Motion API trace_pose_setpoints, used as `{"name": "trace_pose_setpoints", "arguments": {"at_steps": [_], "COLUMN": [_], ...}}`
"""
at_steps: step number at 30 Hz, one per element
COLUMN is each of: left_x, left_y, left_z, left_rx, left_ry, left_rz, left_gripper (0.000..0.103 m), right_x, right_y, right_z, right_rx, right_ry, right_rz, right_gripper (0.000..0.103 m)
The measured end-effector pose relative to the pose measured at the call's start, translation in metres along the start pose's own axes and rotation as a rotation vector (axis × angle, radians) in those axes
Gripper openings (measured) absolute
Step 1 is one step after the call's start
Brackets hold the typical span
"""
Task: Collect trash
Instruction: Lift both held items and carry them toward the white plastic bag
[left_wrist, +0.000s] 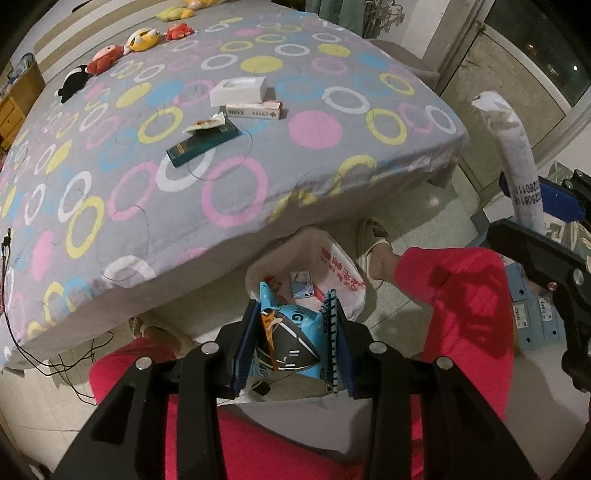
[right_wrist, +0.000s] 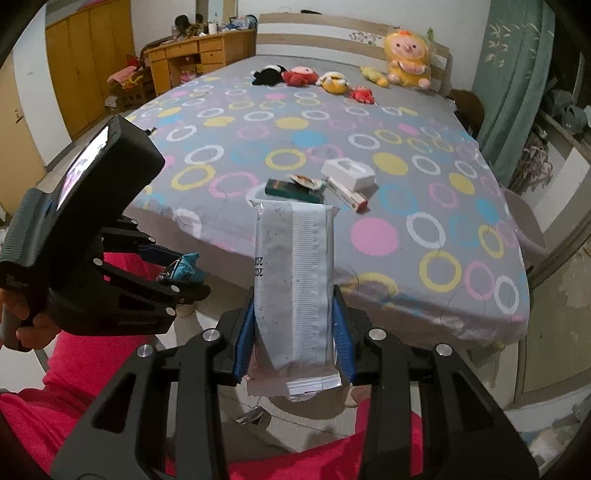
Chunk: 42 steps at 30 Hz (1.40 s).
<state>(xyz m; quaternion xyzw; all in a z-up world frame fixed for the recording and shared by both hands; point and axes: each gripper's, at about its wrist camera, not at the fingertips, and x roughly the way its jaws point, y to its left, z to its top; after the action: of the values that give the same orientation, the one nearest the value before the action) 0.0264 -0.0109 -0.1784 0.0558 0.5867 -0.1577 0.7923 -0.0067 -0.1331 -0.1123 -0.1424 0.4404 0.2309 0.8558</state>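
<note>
Left wrist view: the left gripper (left_wrist: 293, 332) is clamped on a crumpled blue snack wrapper (left_wrist: 291, 334), its 2 blue pads pinching the foil from either side. Directly below hangs the trash bag (left_wrist: 343, 273), white with red print, mouth open, with a small carton lying inside. Only this camera shows the bag, and the sandalled foot (left_wrist: 375, 254) on the tiled floor beside it. Red trouser legs fill the bottom of the frame.

On the grey sheet with coloured rings, the bed (left_wrist: 229, 199) carries 4 more pieces in a tight cluster: a dark green box (left_wrist: 201, 142), a torn sachet (left_wrist: 207, 123) lying on it, a red-and-white carton (left_wrist: 255, 109) and a white box (left_wrist: 238, 90) just behind that.

At the far right edge the right gripper (left_wrist: 532, 206) shows from the side, a long white wrapper (left_wrist: 511, 158) standing up out of it.

Right wrist view: that right gripper (right_wrist: 293, 332) is clamped on the speckled white wrapper (right_wrist: 295, 288), which stands upright and hides part of the cluster. The left gripper (right_wrist: 184, 271) appears at left with blue foil poking out, and a hand (right_wrist: 14, 314) on its handle. Only here: a wooden desk (right_wrist: 199, 51), wardrobe (right_wrist: 88, 55) and a big yellow plush (right_wrist: 406, 59) at the headboard.
</note>
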Motion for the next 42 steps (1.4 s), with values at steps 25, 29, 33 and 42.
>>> {"name": "trace_pose_setpoints", "arguments": {"at_steps": [25,29,33,42], "left_x": [0.160,0.193,0.221,0.267], "left_y": [-0.006,-0.009,-0.012,-0.010], "left_z": [-0.003,-0.005,-0.007,-0.012], "left_rx": [0.027,0.046,0.070,0.098], "left_ry": [0.170,0.218,0.271,0.327], "left_rz": [0.007,0.012,0.017,-0.010], "left_gripper": [0.038,0.038,0.038,0.038], "right_x": [0.160,0.185,0.211,0.262], "right_y": [-0.038,-0.046,-0.051,-0.064], "right_z": [-0.060,-0.071,-0.084,-0.108], "right_rx": [0.186,0.232,0.254,0.340], "right_ry": [0.253,0.297,0.340,0.427], "right_rz": [0.023,0.035,0.026,0.034], "right_gripper": [0.037,0.037,0.037,0.037]}}
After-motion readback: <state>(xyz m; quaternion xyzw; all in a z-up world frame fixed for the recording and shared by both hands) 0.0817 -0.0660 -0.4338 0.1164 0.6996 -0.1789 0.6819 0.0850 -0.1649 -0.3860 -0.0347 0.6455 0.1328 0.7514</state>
